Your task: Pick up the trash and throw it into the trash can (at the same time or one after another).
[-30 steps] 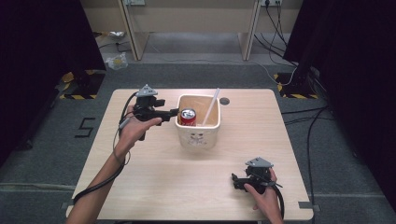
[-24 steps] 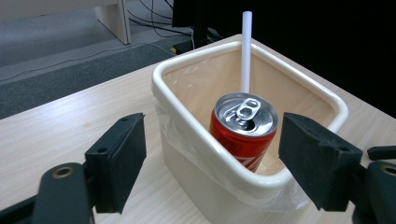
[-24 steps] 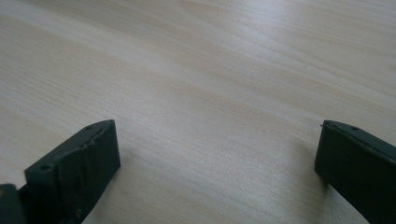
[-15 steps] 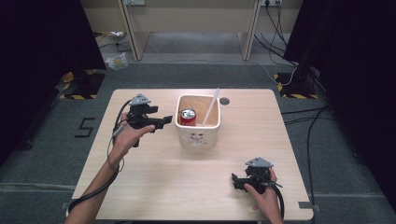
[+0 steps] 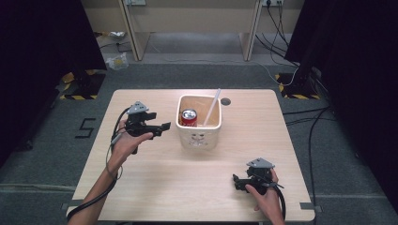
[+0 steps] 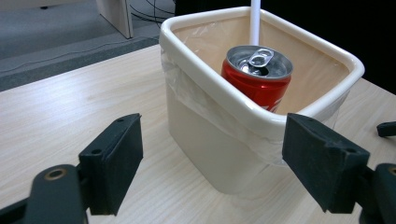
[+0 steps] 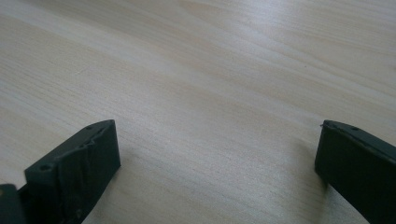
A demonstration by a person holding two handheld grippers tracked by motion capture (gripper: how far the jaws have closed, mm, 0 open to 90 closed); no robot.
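A cream plastic bin (image 5: 199,137) stands at the middle of the wooden table (image 5: 141,187). Inside it a red soda can (image 5: 189,117) stands upright beside a white straw (image 5: 212,108). My left gripper (image 5: 164,127) hovers just left of the bin and points at its side. Its jaws have just been opening and stand open with nothing between them. In the left gripper view the bin wall (image 6: 205,140) and the can (image 6: 258,74) lie beyond the left gripper (image 6: 219,154). My right gripper (image 5: 236,182) rests open on the table at the near right, over bare wood (image 7: 217,158).
A small dark round hole (image 5: 226,101) sits in the tabletop behind the bin. Cables trail from both grippers toward the near edge. Grey carpet surrounds the table, with desk legs and cables at the back.
The left gripper has drawn back a little from the bin's rim, leftward and lower. The right gripper has stayed where it was.
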